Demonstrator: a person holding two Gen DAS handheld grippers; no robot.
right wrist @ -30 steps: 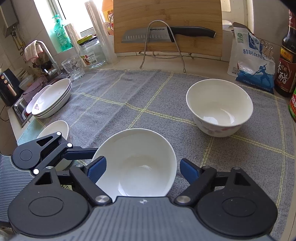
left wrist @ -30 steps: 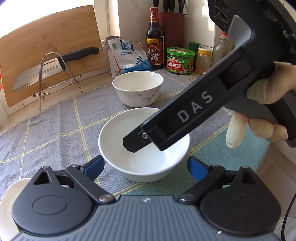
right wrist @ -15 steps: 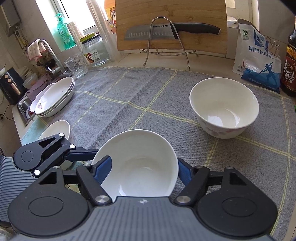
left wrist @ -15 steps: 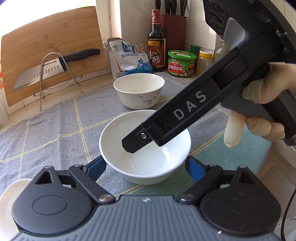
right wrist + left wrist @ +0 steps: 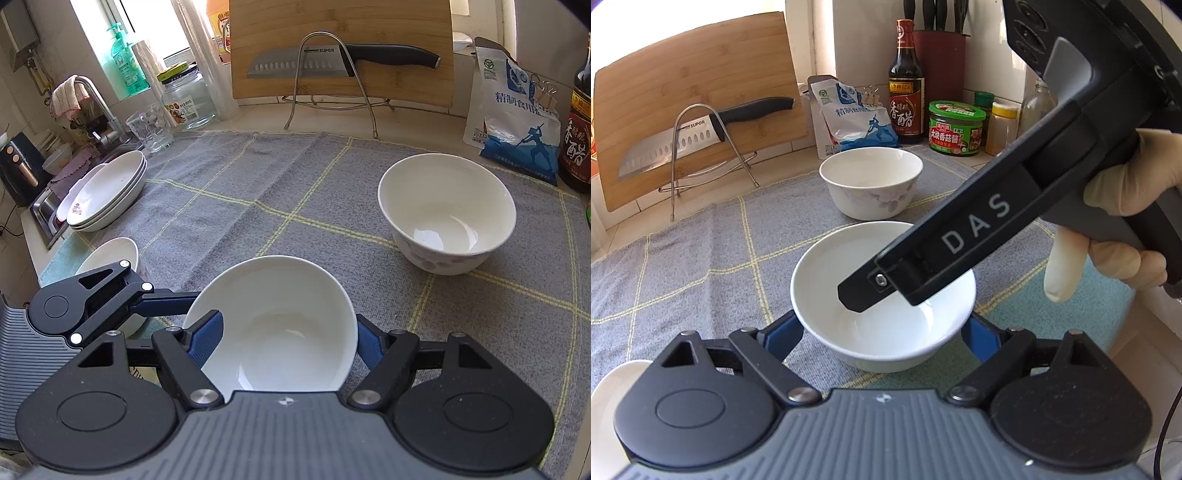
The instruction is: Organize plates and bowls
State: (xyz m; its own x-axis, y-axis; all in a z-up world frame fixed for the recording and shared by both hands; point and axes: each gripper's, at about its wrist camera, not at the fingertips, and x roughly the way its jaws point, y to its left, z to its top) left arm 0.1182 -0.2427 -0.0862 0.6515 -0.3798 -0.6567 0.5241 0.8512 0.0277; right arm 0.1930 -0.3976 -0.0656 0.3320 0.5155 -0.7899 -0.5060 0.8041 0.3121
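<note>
A plain white bowl (image 5: 882,295) sits on the grey checked cloth (image 5: 701,251), and both grippers close on it from two sides. My left gripper (image 5: 882,332) has its blue pads against the bowl's sides. My right gripper (image 5: 288,339) also has its blue pads pressed on this bowl (image 5: 273,325); its body crosses over the bowl in the left wrist view (image 5: 960,236). A taller bowl with a flower print (image 5: 870,181) stands behind it, also in the right wrist view (image 5: 447,212). A stack of white plates (image 5: 107,192) lies at the left by the sink. A small white bowl (image 5: 110,258) sits near the left gripper.
A cutting board (image 5: 340,48) and a knife on a wire stand (image 5: 332,62) lean at the back. A salt bag (image 5: 853,114), a vinegar bottle (image 5: 905,96) and jars (image 5: 956,127) stand at the back right. A glass jar (image 5: 188,99) and a tumbler (image 5: 149,127) stand by the sink tap (image 5: 96,107).
Both grippers have moved in on the plain bowl and narrowed until their pads reach its sides. The bowls on the cloth have not moved.
</note>
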